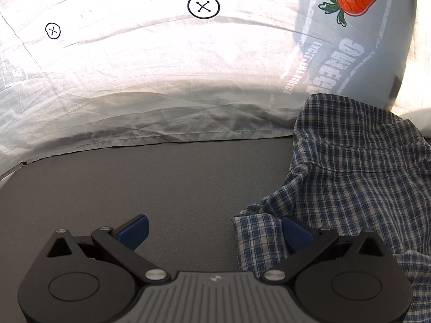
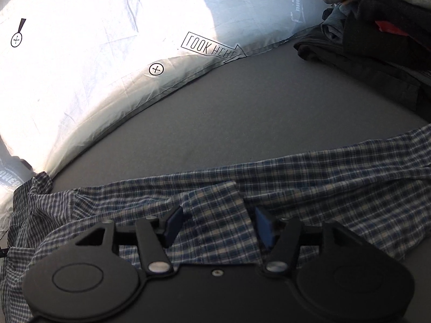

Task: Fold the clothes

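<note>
your left claw (image 1: 215,231) stands wide open over the grey bed surface (image 1: 134,188), nothing between its blue pads. its right pad sits at the crumpled edge of the plaid shirt (image 1: 350,175), which is heaped to the right of that claw; whether the pad touches the cloth you cannot tell. ahead of the claw lies a white printed pillow (image 1: 134,67), with a carrot print (image 1: 355,1) on bedding up to the right.

your right claw (image 2: 218,226) is partly open and hangs over the plaid shirt (image 2: 309,177), a fold of the cloth lying between the two pads. the pads do not press on it. the shirt stretches in a band across the bed to both sides of this claw. ahead and to the right sits a pile of dark clothes (image 2: 377,43).
</note>
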`<state>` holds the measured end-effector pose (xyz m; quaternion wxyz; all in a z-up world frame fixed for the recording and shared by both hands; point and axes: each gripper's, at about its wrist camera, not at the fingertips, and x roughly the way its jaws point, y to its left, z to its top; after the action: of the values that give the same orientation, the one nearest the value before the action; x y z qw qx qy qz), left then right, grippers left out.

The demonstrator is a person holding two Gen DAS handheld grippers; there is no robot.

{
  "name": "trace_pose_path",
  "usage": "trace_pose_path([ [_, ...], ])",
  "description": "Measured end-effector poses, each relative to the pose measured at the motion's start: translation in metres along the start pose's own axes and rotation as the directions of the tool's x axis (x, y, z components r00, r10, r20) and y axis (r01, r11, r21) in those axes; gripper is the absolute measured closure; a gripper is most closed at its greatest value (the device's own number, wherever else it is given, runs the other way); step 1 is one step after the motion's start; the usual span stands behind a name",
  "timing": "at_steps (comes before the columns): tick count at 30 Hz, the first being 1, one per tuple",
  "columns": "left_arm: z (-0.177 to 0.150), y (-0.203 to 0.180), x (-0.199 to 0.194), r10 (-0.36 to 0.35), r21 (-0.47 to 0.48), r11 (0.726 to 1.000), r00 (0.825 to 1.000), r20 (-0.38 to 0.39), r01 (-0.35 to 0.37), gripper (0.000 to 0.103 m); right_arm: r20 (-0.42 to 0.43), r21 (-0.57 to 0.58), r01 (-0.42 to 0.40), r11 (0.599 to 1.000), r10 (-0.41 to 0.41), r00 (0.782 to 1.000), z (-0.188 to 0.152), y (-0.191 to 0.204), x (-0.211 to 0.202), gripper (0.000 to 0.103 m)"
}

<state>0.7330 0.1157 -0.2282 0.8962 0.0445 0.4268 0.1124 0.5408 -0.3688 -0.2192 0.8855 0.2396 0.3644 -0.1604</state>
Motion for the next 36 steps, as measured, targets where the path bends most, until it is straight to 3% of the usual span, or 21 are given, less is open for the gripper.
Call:
trace_pose_path([
  [1,0.001,0.0,-0.005,0.006,-0.004,1.0,1.0,0.013,-0.006,0.0,-0.01,-0.004,-0.01,1.0,0.01,1.0,0.001,0.001,0.001,0.069],
  [4,-0.002,0.004,-0.025,-0.001,-0.029,1.0,1.0,0.023,0.001,0.0,0.01,0.052,-0.088,0.995,0.088,0.996,0.001,-0.002,-0.006,0.091],
  [9,-0.039,0.013,-0.074,0.007,-0.021,1.0,1.0,0.0,-0.007,0.0,0.098,0.257,-0.259,0.931,0.241,0.965,-0.005,-0.014,-0.033,0.095],
  [14,-0.106,0.025,-0.129,-0.031,-0.056,0.998,0.994,-0.107,0.025,0.0,0.23,0.471,-0.504,0.724,0.45,0.863,-0.031,-0.024,-0.063,0.096],
  [18,-0.172,0.022,-0.173,-0.045,-0.003,0.999,0.986,-0.162,0.045,0.0,0.301,0.597,-0.631,0.496,0.591,0.749,-0.066,-0.02,-0.078,0.096],
  [22,-0.231,0.027,-0.203,-0.059,-0.019,0.998,0.972,-0.229,0.057,0.0,0.313,0.637,-0.673,0.375,0.672,0.671,-0.098,-0.005,-0.094,0.097],
  [25,-0.256,0.034,-0.211,-0.071,-0.03,0.997,0.954,-0.291,0.065,0.0,0.285,0.633,-0.691,0.349,0.725,0.627,-0.114,0.008,-0.11,0.097],
  [29,-0.272,0.042,-0.224,-0.073,-0.037,0.997,0.951,-0.301,0.065,0.0,0.23,0.617,-0.708,0.345,0.781,0.581,-0.13,0.025,-0.128,0.097],
  [36,-0.296,0.047,-0.246,-0.09,-0.02,0.996,0.949,-0.302,0.088,0.0,0.06,0.58,-0.703,0.412,0.839,0.542,-0.175,0.059,-0.155,0.097],
])
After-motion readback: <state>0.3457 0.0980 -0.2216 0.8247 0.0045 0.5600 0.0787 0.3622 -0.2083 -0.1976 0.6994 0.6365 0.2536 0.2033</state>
